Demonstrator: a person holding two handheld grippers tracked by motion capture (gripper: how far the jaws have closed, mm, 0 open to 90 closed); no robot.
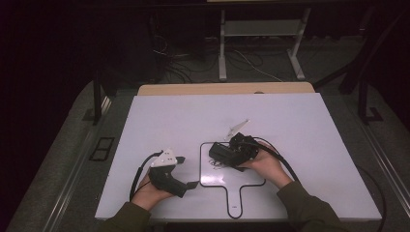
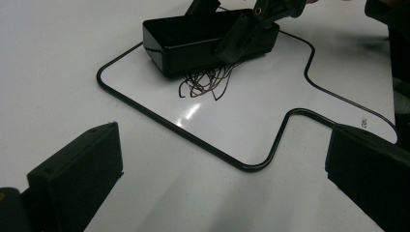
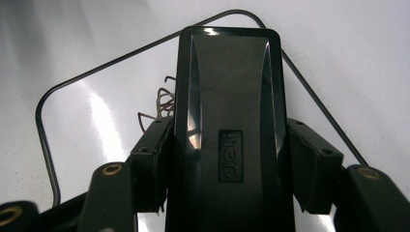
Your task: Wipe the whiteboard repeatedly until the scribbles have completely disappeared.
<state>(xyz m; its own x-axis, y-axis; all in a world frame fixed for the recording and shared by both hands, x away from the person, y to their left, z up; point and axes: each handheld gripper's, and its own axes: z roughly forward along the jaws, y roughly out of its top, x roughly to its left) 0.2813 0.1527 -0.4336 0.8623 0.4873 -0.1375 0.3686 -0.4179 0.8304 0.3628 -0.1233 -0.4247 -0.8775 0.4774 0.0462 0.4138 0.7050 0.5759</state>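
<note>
A black rectangular box (image 1: 221,152) with an embossed "deli" mark (image 3: 227,96) is clamped by its long sides in my right gripper (image 1: 231,154), whose pads (image 3: 154,159) press on both sides. The box is low over the upper part of a white paddle-shaped board (image 1: 212,180) with a black outline. A tangle of thin brown wires (image 2: 205,84) lies on the board under the box's edge. I cannot tell whether the box touches the board. My left gripper (image 1: 187,172) lies to the left of the board, jaws open wide and empty, pointing at the box (image 2: 193,41).
The board's handle (image 1: 235,198) points toward the near table edge. The white tabletop (image 1: 290,125) stretches beyond and to the right of the board. A wooden strip (image 1: 225,89) borders its far edge, with a stand and cables on the floor behind.
</note>
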